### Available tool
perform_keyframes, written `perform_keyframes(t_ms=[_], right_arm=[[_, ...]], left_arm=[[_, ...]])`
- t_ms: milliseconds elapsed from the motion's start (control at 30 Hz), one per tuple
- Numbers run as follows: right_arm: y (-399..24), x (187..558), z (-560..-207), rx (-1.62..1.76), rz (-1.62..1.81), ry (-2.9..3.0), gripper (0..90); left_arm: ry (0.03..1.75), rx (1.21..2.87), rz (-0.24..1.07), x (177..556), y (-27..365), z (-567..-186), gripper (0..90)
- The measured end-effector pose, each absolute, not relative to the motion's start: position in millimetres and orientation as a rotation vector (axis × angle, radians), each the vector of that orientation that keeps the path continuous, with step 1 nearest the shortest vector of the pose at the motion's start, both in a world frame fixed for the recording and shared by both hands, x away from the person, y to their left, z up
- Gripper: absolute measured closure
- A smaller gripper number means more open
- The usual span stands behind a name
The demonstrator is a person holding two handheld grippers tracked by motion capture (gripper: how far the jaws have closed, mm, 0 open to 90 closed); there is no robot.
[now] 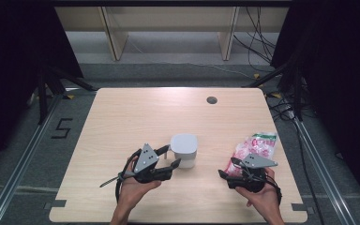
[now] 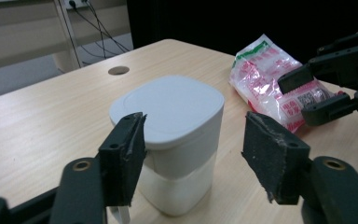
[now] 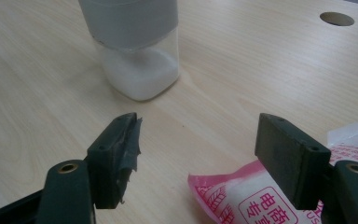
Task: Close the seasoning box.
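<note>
Jar (image 1: 184,151), a white lidded container with white powder in its clear lower part, stands upright on the desk (image 1: 136,112) near the person's edge, a little left of the middle. The left hand-held gripper (image 1: 170,156) is released: its jaws stand wide on either side of the jar, and in the left gripper view (image 2: 168,140) the left pad lies just at the lid's edge while the right pad is clear of the wall, so nothing is pinched. The left hand (image 1: 133,185) holds that gripper from the bottom of the high view, with a cable looping beneath it.

To the right, well apart from the jar, the right hand-held gripper (image 1: 228,167) is also released, its jaws spread with bare desk between them. In the right gripper view (image 3: 200,154) one jaw hangs over the near corner of a pink and white bag (image 3: 242,196); whether it touches the bag cannot be told. The bag (image 1: 255,147) lies flat, reaching from that gripper toward the desk's right edge.

Between jar and bag the wood is bare, and nothing stands between either gripper and its neighbour. Farther off, a round cable hole (image 1: 211,100) sits near the far edge. Beyond the desk are grey floor, pale shelf legs (image 1: 115,37), loose cables (image 1: 258,33) and black curtains.
</note>
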State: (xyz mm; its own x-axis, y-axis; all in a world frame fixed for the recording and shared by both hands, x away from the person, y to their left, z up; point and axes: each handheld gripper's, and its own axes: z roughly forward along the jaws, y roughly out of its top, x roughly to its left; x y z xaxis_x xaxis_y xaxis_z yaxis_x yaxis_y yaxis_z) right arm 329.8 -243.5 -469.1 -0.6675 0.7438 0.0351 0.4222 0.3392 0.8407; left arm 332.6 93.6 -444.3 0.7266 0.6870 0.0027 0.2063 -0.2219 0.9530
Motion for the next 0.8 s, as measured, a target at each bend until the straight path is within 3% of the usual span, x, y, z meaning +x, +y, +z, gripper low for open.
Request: perform_keyframes(t_ms=[800], right_arm=[[-241.2,328.8,-471.5,1.027,1.229,2.288,31.1]], left_arm=[[0.740,1.776,0.504,316.3,94.4,-462.5,32.0]])
